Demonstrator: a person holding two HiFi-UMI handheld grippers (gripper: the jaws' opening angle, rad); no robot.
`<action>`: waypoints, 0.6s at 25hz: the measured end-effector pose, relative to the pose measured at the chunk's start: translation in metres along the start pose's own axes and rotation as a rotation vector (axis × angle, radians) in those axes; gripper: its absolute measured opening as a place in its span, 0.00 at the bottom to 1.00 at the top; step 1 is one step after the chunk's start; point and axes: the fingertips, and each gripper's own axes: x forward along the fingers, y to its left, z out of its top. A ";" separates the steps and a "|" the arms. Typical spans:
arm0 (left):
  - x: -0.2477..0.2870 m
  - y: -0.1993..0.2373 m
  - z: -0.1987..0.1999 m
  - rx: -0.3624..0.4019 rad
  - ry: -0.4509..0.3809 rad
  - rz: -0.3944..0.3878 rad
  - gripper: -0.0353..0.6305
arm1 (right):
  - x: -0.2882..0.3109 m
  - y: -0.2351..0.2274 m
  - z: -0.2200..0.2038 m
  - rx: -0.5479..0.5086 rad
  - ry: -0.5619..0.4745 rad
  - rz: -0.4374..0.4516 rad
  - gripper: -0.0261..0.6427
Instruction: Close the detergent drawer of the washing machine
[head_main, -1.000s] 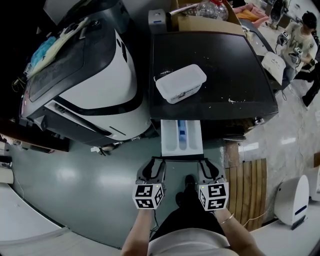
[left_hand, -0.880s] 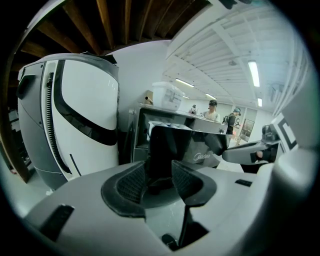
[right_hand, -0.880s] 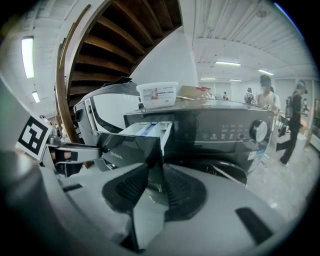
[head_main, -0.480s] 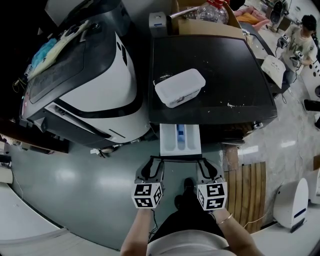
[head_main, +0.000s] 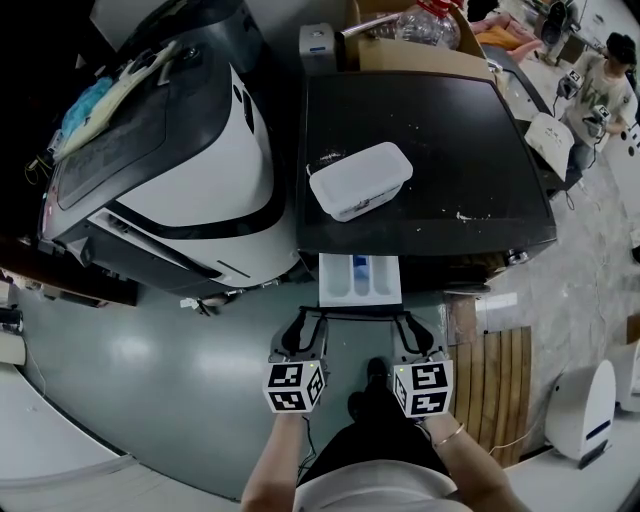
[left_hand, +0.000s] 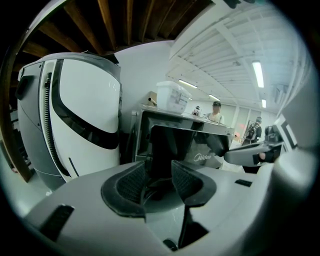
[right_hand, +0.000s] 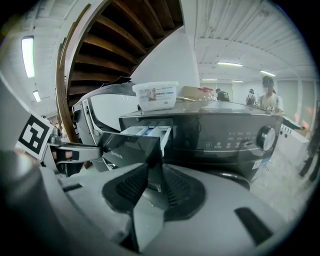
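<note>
The black washing machine (head_main: 430, 150) has its white detergent drawer (head_main: 360, 280) sticking out of the front, part way open, with a blue insert in it. Its dark front panel (left_hand: 160, 145) runs between my two grippers. My left gripper (head_main: 305, 325) sits at the panel's left end and my right gripper (head_main: 412, 325) at its right end. In the left gripper view the panel's edge fills the narrow gap of the left gripper (left_hand: 159, 182). In the right gripper view the panel's corner is pinched in the right gripper (right_hand: 152, 182), with the drawer (right_hand: 145, 132) behind it.
A white lidded plastic box (head_main: 360, 180) lies on the machine's top. A white and black appliance (head_main: 190, 150) stands close on the left. A wooden slat mat (head_main: 495, 390) lies on the floor at right. A person (head_main: 600, 90) stands at the far right.
The drawer has slid further into the machine, so less of it shows. Both grippers have moved forward with its front panel.
</note>
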 end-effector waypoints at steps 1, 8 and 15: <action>0.002 0.000 0.001 -0.001 0.000 0.002 0.28 | 0.001 -0.001 0.001 -0.001 0.000 0.000 0.17; 0.010 0.003 0.008 -0.006 -0.006 0.011 0.28 | 0.009 -0.005 0.009 -0.012 -0.003 0.007 0.17; 0.020 0.006 0.014 -0.005 -0.010 0.014 0.28 | 0.019 -0.008 0.015 -0.015 -0.007 0.007 0.17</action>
